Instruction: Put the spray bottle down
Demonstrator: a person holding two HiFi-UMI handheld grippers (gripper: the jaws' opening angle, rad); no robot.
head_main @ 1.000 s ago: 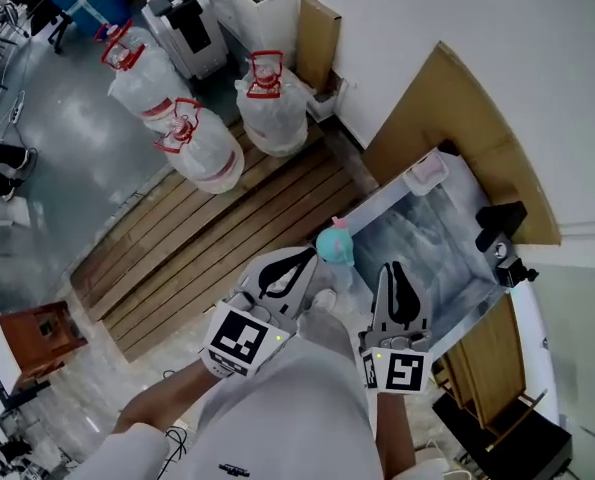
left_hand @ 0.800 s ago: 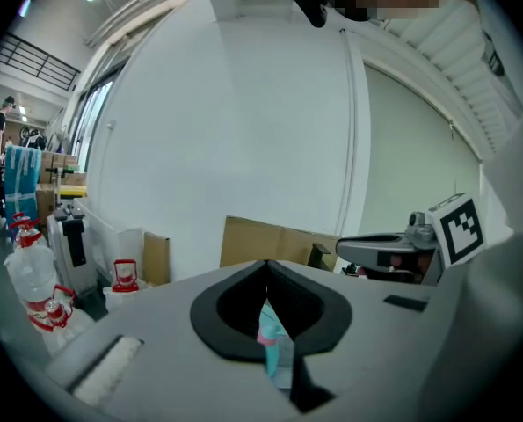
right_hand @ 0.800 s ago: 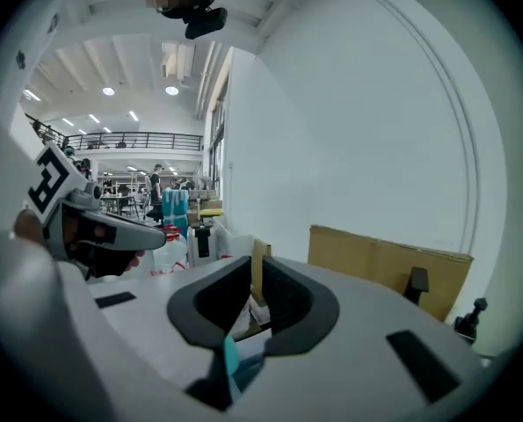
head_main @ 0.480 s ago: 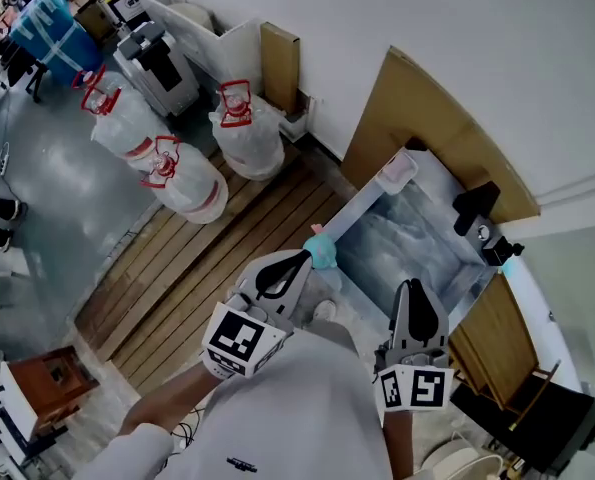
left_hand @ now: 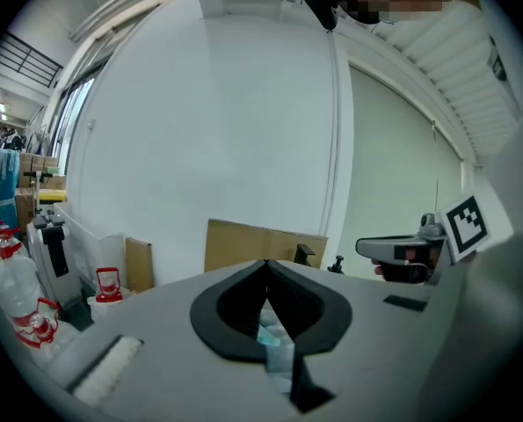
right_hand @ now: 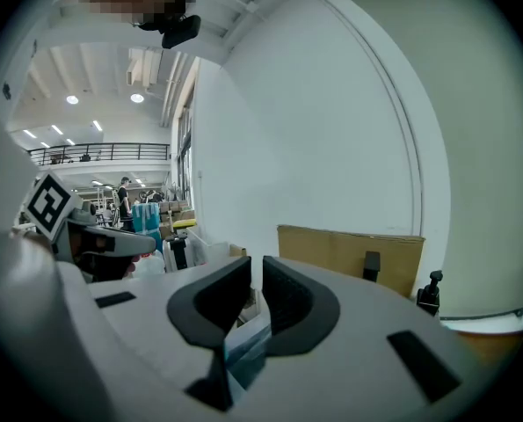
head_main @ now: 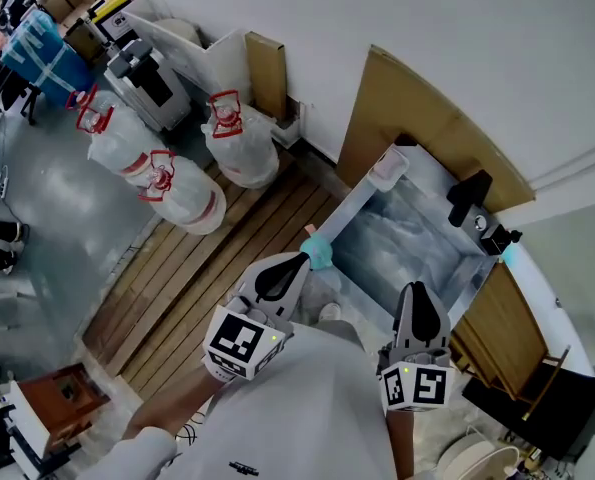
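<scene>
The spray bottle (head_main: 318,252) has a teal head and a clear body. It hangs over the wooden floor slats, just off the near corner of the plastic-covered table (head_main: 349,206). My left gripper (head_main: 299,260) is shut on it. In the left gripper view the tips of the left gripper (left_hand: 265,266) meet, and the spray bottle (left_hand: 268,334) shows teal and clear in the hollow behind them. My right gripper (head_main: 417,290) is held apart to the right, above the table's near edge. In the right gripper view the right gripper (right_hand: 254,266) has only a thin slit between its jaws, with nothing in it.
A cardboard sheet (head_main: 427,118) leans on the wall behind the table. A black clamp stand (head_main: 474,200) sits at the table's far right. Water jugs with red handles (head_main: 239,136) stand on the slatted wood floor (head_main: 197,268) at left. A grey machine (head_main: 142,63) stands beyond them.
The right gripper has drawn away from the bottle, to the right and a little up. The left gripper has kept the bottle and shifted slightly toward the table corner.
</scene>
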